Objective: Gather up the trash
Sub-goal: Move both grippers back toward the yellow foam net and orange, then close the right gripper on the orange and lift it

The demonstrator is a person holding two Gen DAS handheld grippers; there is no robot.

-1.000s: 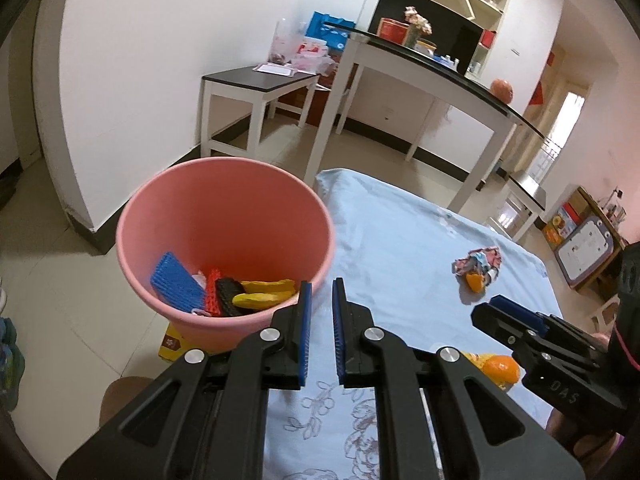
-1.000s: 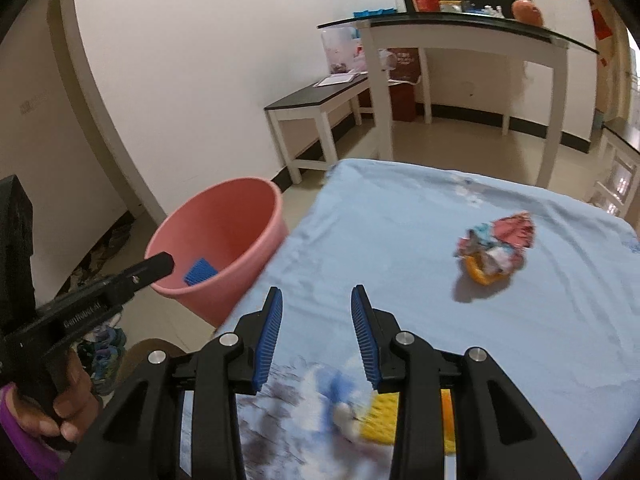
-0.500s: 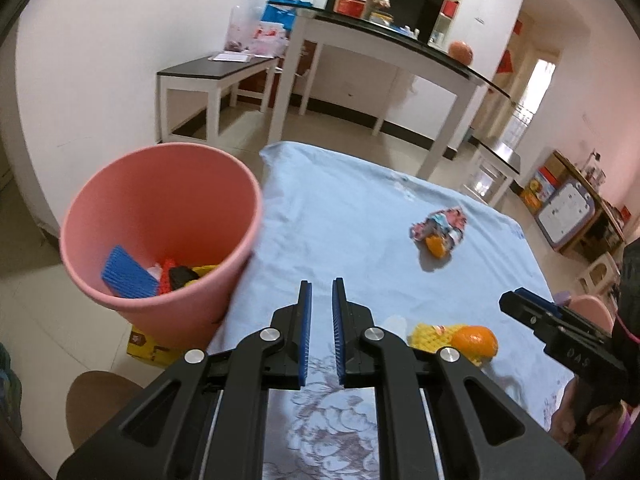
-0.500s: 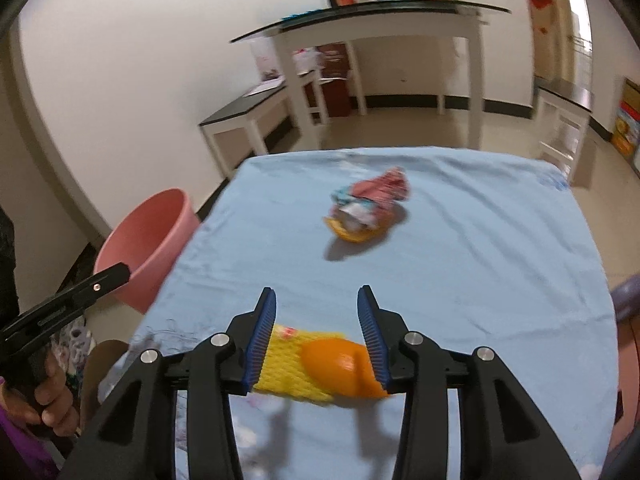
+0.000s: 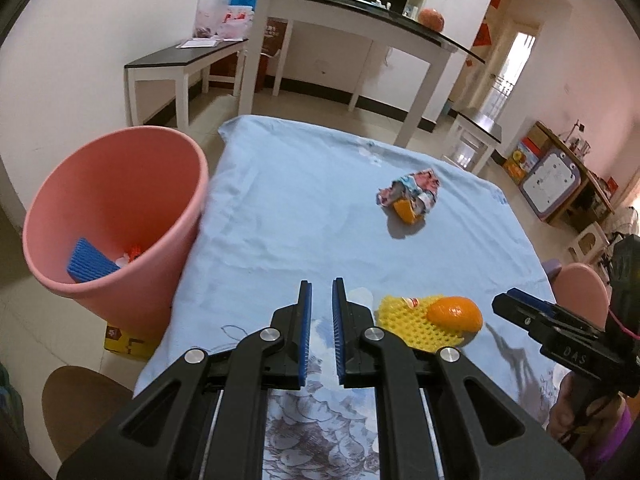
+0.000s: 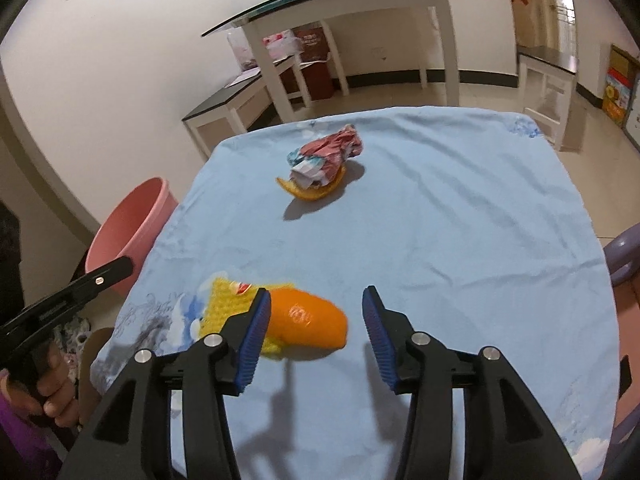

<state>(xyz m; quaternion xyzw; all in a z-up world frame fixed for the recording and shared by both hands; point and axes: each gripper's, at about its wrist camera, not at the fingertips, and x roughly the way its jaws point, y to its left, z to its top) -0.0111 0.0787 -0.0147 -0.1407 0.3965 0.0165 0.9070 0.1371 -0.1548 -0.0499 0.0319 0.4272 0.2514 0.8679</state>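
Note:
An orange peel lies on a yellow foam net near the front of the blue-clothed table; both show in the left wrist view, peel and net. My right gripper is open wide, above and around the peel, touching nothing. My left gripper is empty, its jaws nearly closed, hovering over the table's front left. A crumpled wrapper on another peel lies mid-table. A pink bucket holding trash stands left of the table.
A brown stool and a yellow box are on the floor by the bucket. White tables stand behind. A purple chair is at the table's right edge.
My left gripper has swung right, from over the bucket to over the table. My right gripper has moved right and forward to the orange peel and opened wider.

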